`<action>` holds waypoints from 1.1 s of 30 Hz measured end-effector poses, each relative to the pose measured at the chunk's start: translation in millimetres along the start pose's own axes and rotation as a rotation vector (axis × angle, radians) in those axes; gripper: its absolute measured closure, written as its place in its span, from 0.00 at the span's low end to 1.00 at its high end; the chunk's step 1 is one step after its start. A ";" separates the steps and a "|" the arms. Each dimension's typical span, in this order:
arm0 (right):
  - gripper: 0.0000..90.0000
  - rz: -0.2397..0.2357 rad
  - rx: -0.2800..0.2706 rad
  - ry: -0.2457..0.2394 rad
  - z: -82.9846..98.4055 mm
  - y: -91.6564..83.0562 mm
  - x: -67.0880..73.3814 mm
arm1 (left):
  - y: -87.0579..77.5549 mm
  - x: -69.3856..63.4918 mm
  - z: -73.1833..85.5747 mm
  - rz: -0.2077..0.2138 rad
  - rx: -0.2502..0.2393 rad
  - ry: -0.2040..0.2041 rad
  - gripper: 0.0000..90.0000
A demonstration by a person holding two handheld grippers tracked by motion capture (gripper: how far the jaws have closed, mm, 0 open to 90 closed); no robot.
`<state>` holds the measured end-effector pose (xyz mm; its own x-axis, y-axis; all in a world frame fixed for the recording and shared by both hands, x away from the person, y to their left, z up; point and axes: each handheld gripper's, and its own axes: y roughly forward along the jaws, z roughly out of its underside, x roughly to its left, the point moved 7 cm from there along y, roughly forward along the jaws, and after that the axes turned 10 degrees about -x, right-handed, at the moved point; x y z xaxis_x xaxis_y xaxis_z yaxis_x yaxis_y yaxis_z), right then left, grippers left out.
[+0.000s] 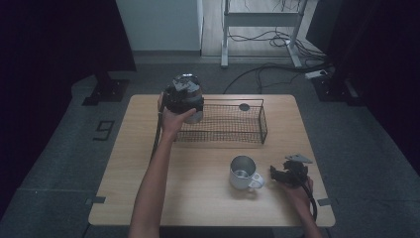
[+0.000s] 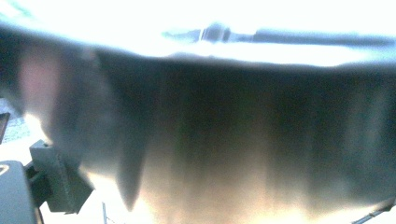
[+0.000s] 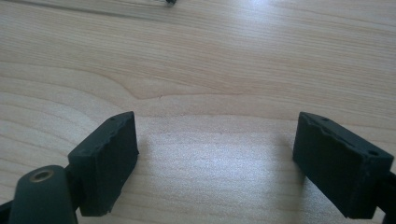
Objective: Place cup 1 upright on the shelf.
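My left gripper [image 1: 190, 106] is held over the left end of a black wire basket [image 1: 261, 123] and is shut on a shiny metal cup [image 1: 197, 117]. In the left gripper view the cup's wall [image 2: 224, 140] is blurred and very close, with one finger [image 2: 60, 182] at the lower left against it. A second metal mug [image 1: 242, 172] with a handle stands upright on the wooden table [image 1: 198, 198], front right of centre. Just right of that mug, my right gripper [image 1: 274, 173] rests low on the table. It [image 3: 215, 163] is open over bare wood, nothing between its jaws.
A small dark round thing [image 1: 244, 107] lies at the basket's far side. The basket stands along the table's far edge. Beyond the table are a desk frame [image 1: 260, 20] and cables [image 1: 277, 39] on the floor.
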<state>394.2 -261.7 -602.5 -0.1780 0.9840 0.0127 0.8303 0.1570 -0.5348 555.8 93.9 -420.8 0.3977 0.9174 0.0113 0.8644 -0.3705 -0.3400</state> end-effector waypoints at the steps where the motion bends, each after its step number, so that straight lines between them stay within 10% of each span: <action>1: 0.15 0.000 0.000 0.000 0.0 0.0 0.0 | 0.0 0.0 0.0 0.000 0.000 0.000 0.05; 33: 0.15 -0.006 -0.002 -0.004 0.4 -0.6 -0.3 | 38.6 1.0 42.3 -0.031 0.090 -0.029 0.05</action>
<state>393.6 -262.1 -602.5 -0.1849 0.9827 0.0122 0.8303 0.1629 -0.5330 576.6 86.7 -473.7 0.3613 0.9324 -0.0040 0.8444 -0.3290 -0.4227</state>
